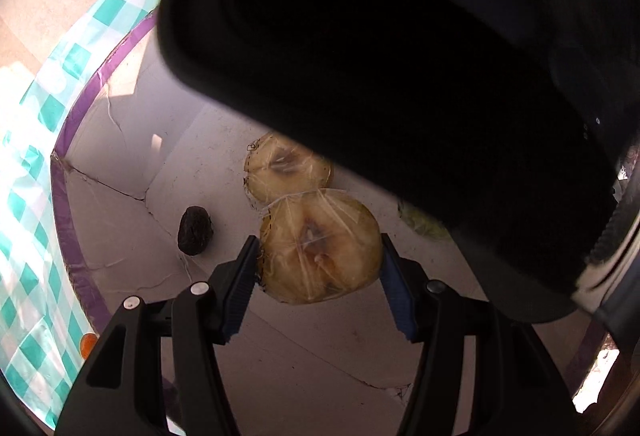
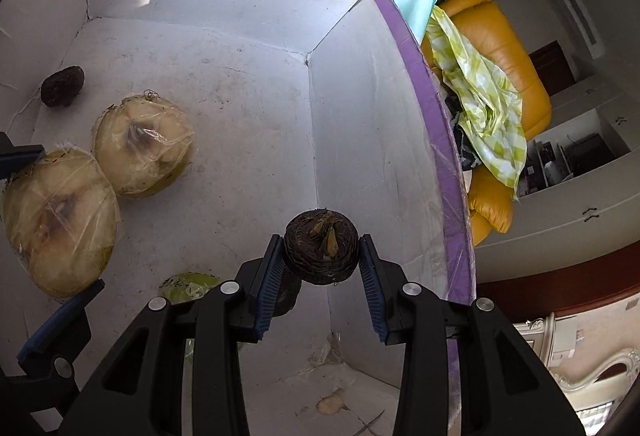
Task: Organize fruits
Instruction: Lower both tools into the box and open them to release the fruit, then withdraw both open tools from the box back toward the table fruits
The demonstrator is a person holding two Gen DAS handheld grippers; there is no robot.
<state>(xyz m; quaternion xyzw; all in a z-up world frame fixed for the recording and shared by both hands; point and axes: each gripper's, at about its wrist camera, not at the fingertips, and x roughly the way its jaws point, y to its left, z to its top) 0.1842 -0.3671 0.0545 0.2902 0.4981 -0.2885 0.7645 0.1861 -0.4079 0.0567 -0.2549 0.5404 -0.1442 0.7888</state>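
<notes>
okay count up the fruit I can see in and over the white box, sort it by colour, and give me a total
Pale yellow, plastic-wrapped fruit: 2, the near one between the left gripper fingers and the far one.
Dark brown fruit: 3, one in the right gripper, one by the far wall, one partly hidden below the gripper.
Green fruit: 1, partly hidden.
Total: 6

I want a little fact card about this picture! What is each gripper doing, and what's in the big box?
container: white cardboard box with a purple rim
left gripper: fingers on both sides of a plastic-wrapped pale fruit, looks closed on it
right gripper: holding a small dark wrinkled fruit above the box floor
also in box: second wrapped pale fruit touching the first; another small dark fruit lying apart; something green, partly hidden
outside box: teal checked cloth
</notes>
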